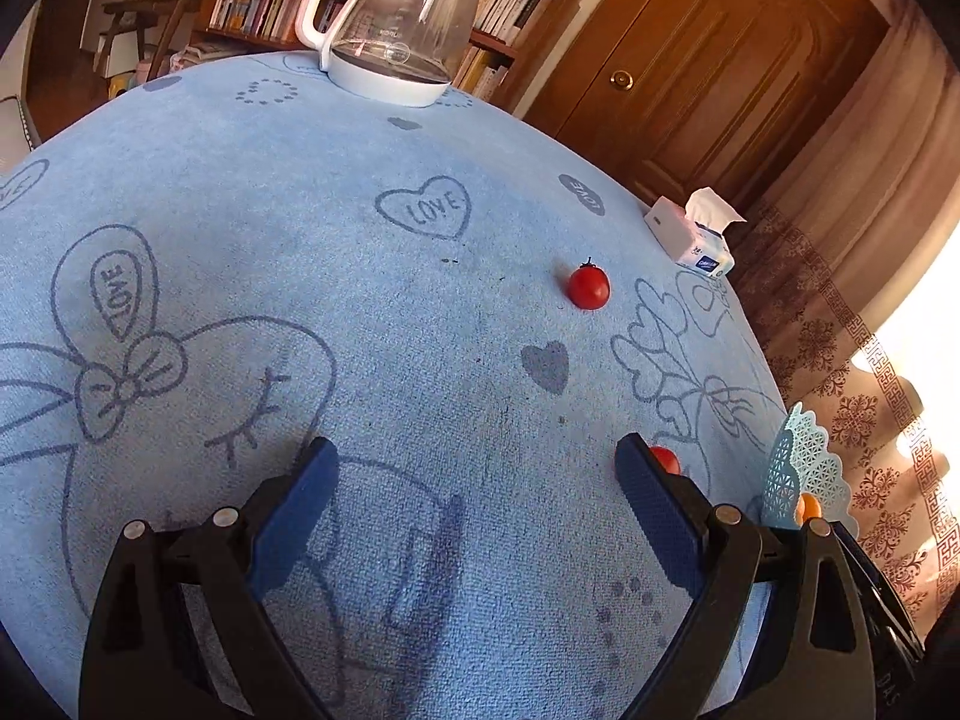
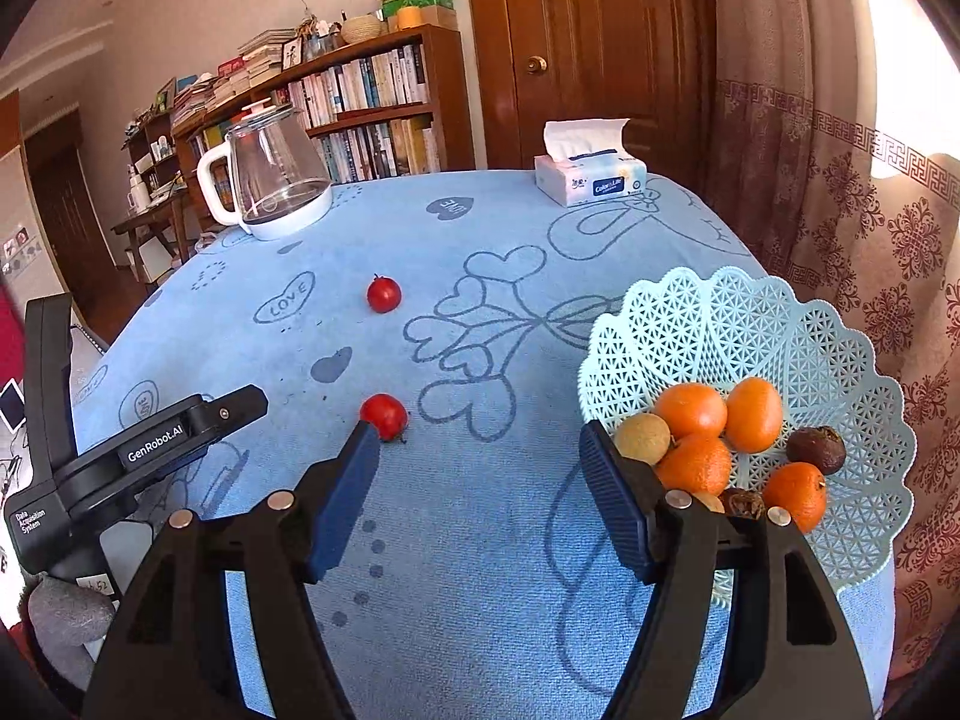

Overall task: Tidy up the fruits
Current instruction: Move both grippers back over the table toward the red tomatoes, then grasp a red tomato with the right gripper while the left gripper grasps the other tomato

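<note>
**Two red fruits left on the tabletop; basket waits at the right**

Both hand-held grippers hover over the blue tabletop (image 2: 480, 540) with jaws apart and nothing between them. Your right hand-held gripper (image 2: 480, 468) stands about half open; your left hand-held gripper (image 1: 477, 468) is spread wide.

Seen from the right wrist, the near red fruit (image 2: 384, 415) lies at 11 o'clock from the jaw gap, just beyond the left fingertip (image 2: 360, 450). The far red fruit (image 2: 383, 294) sits further out at 12 o'clock, well apart from the first. The lattice basket (image 2: 780, 324) stands at 2 o'clock, already holding the oranges (image 2: 690, 408) and several brown fruits.

The step in hand is judged to be the pick of the near red fruit. Slide your right hand-held gripper toward 11 o'clock until the fruit is centred between the pads, then lower and close gently; a small round fruit is likely to roll if one pad strikes it first. Carry it toward 2 o'clock, lift clear of the scalloped rim, and release low over a bare patch of lattice.

From the left wrist, the same fruit peeks out behind the right fingertip (image 1: 648, 480); keep that hand clear.
</note>
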Demonstrator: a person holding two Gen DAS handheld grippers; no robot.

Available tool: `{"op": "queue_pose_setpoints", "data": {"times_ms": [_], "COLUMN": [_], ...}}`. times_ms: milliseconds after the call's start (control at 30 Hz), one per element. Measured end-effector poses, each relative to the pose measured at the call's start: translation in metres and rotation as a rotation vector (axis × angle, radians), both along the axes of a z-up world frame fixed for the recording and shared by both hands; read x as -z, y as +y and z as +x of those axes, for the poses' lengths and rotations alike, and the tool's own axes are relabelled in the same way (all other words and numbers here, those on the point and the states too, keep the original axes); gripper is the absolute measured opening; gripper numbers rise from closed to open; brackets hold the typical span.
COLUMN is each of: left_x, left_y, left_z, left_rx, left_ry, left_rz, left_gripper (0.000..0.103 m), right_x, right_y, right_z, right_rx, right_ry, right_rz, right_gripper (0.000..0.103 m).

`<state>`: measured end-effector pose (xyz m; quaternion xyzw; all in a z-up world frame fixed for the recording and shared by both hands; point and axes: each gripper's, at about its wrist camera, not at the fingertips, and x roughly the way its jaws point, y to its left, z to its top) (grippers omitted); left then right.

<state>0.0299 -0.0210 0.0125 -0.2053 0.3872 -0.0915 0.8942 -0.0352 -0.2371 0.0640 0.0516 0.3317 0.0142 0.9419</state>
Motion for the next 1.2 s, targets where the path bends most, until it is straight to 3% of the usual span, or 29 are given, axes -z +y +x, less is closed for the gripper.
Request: {"op": "queue_pose_setpoints", "data": {"times_ms": [467,633,767,900,1200], "left_x": [0.001,0.001,0.002,0.002,0.002], "left_y": [0.008,0.008,0.008,0.008,0.008], "left_z": [-0.002,-0.001,0.0,0.0,0.002], "left_rx": [-0.068,-0.076,-0.078,-0.079,-0.079], "left_ry": [-0.005,-0.007,-0.007,-0.007,-0.007], "left_rz": [0.002,0.009,0.009,0.009,0.014], "left_gripper": [0.093,0.093,0.093,0.093,0.093], "right_x": [0.028,0.038,0.041,0.047,0.047], "right_y": [0.038,0.042,0.045,0.046,0.037], "right_z": [0.057,0.073,0.082,0.089,0.082], "right_rx": [-0.164,-0.176,-0.183,-0.192,-0.153], "right_ry": [0.132,0.169,0.174,0.19,0.139], "right_rz": [-0.012,-0.006,0.002,0.011,0.029], "right_gripper": [0.069,0.05,0.044,0.029,0.028]}}
